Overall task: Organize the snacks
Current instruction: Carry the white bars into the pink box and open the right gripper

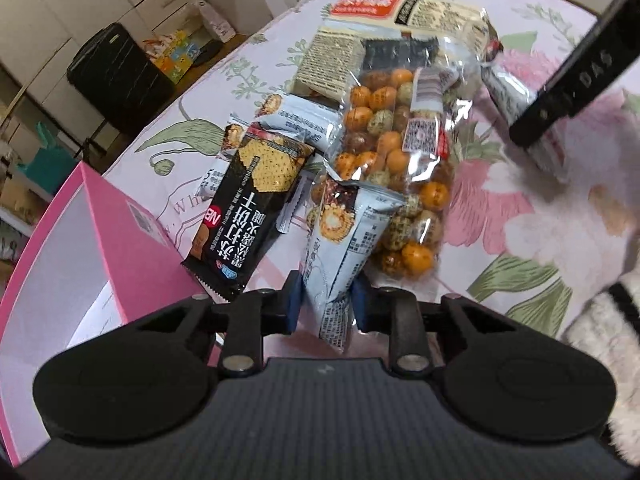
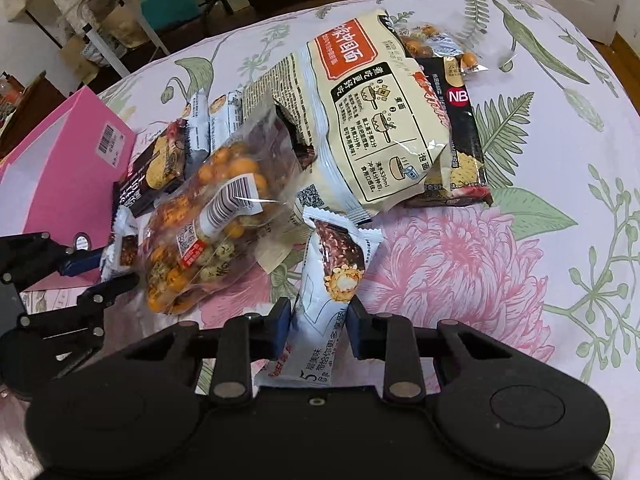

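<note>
Left tongs are clamped on a pale bar; right tongs on another bar. Both bars are pointed lengthwise away from the tongs.

A bed spread printed with pink flowers and green leaves carries everything. On it lie a clear bag of coated nuts, a cream noodle packet overlapping a black cracker packet, another black cracker packet and several pale blue snack bars, all crowded together and partly overlapping. A pink box stands on the spread just beside the pile.
</note>
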